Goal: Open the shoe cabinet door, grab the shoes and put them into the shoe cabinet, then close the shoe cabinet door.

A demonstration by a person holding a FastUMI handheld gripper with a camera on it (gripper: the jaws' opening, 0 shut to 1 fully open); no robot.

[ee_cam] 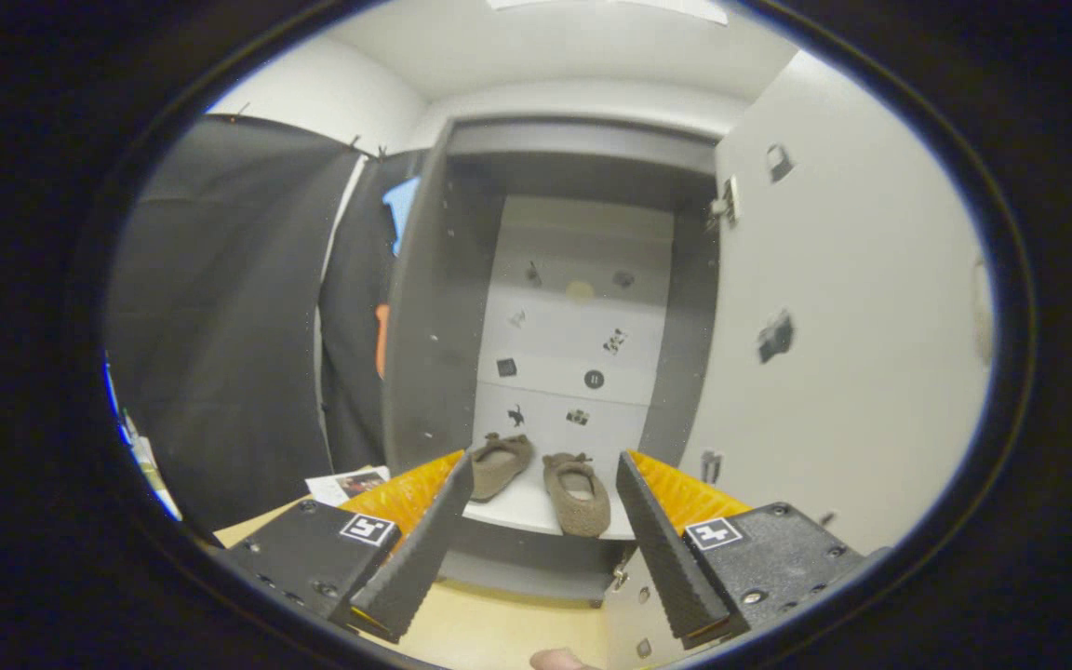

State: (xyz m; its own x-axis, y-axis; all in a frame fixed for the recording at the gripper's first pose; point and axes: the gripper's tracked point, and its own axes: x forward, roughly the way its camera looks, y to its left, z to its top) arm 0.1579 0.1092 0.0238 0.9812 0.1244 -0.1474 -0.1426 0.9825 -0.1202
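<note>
Over on the left we've got a paper sheet [347,484] lying on the floor [489,633]. Our gripper [545,484] sits wide open, holding nothing. Just beyond its fingers, both shoes [541,482] rest side by side on the shoe cabinet [434,307] shelf. The door [834,354] hangs open on the right.

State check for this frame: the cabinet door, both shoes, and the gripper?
Shoe cabinet door: swung open, to the right of the opening.
Left shoe: lying on the cabinet's bottom shelf.
Right shoe: on the same shelf, beside the left shoe.
Gripper: open, empty, fingers short of the shelf.
</note>
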